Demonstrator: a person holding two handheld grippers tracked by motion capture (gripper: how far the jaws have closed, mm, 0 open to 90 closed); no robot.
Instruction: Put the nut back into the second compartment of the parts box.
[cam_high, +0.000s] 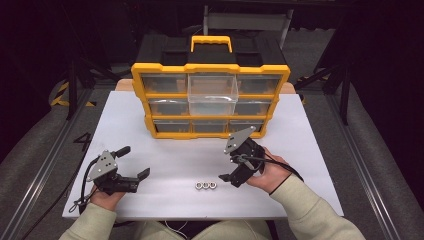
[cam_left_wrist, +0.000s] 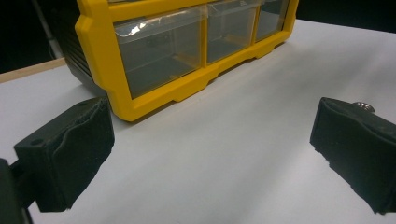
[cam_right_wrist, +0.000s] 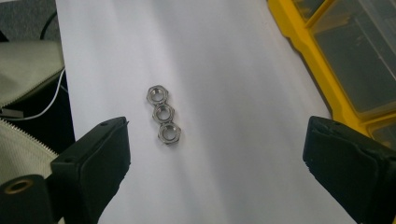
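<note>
Nuts (cam_right_wrist: 163, 114) lie on the table (cam_right_wrist: 224, 70) just beside the open right tool (cam_high: 229, 176).

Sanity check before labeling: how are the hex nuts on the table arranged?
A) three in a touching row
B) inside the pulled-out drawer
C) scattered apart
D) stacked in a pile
A: the three hex nuts lie flat on the white table side by side in a short line, each touching the next, near the right gripper, whose jaws stand wide apart.
</note>
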